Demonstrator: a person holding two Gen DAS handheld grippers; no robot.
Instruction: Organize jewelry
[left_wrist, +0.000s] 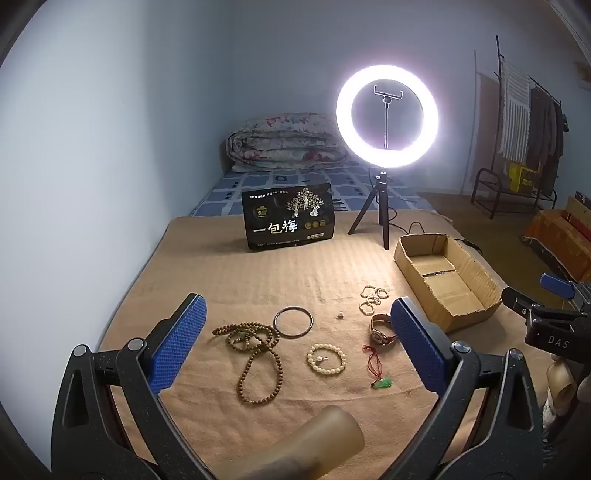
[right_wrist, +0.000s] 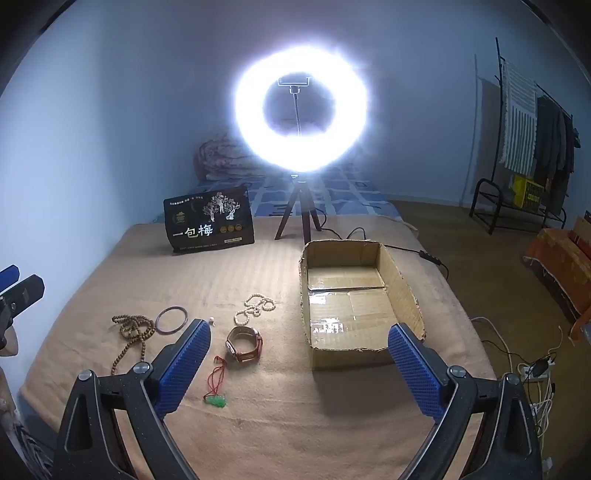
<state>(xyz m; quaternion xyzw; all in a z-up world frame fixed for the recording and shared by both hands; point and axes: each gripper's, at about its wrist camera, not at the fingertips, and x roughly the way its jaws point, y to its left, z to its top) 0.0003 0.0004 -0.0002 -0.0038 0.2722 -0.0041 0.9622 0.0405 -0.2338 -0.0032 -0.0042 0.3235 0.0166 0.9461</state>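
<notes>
Hovering wide apart and empty, left claw and right claw, over scattered jewelry, brown bead necklace, watch, beside open cardboard box on tan bed blanket.

Lit ring light on small black tripod, black snack pouch standing left of it, folded floral quilt behind, clothes rack hung with garments at far right.

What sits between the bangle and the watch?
A small pale earring, alone on the blanket between bangle and watch; clearest in the left wrist view.
</notes>
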